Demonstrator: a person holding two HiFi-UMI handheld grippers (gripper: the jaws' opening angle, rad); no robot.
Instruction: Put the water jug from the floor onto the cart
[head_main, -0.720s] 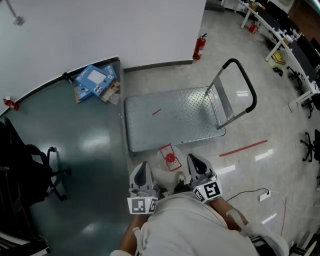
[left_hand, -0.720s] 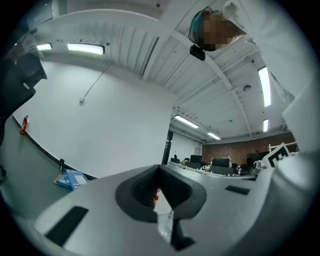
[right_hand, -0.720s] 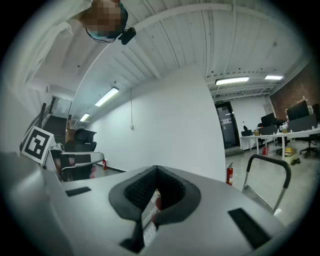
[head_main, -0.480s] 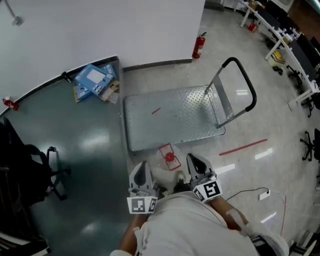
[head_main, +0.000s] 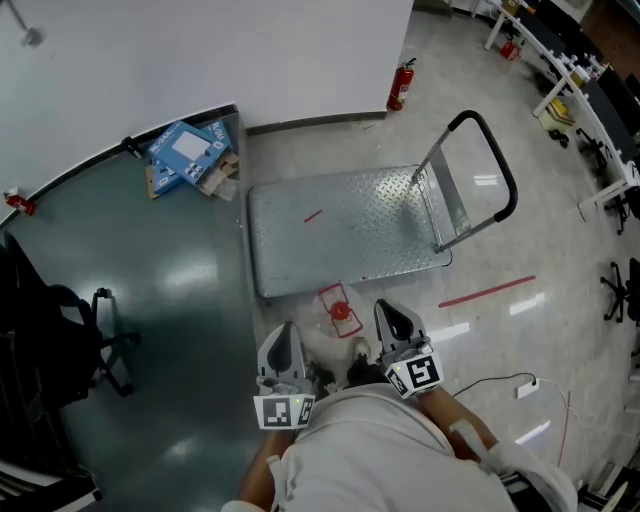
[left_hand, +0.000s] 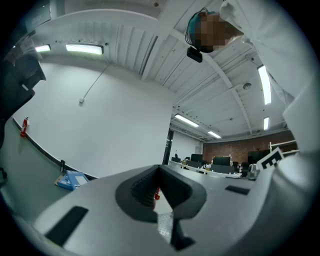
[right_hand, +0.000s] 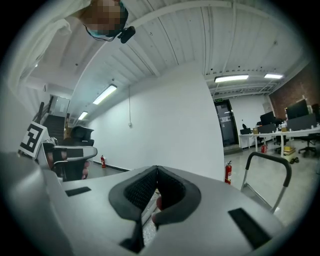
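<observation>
Currently: both grippers poised over the jug, neither on it yet.

The left gripper (head_main: 286, 336) and right gripper (head_main: 392, 318) are held low in front of the person, tips toward the cart (head_main: 340, 230). On each, the jaws are pressed together with nothing between them. The water jug (head_main: 338, 318) stands on the pale floor between the two tips, just beside the cart's near edge. It has a see-through body, a red cap and a red square frame at the neck; how full it is I cannot tell. To do the step well, I would open both, take the jug from opposite sides low on the body or by the red frame, and lift it level. It then has to clear the deck lip, and should be set down mid-deck, away from the handle (head_main: 501, 160). Clear plastic likely slick, so grip firmly.
</observation>
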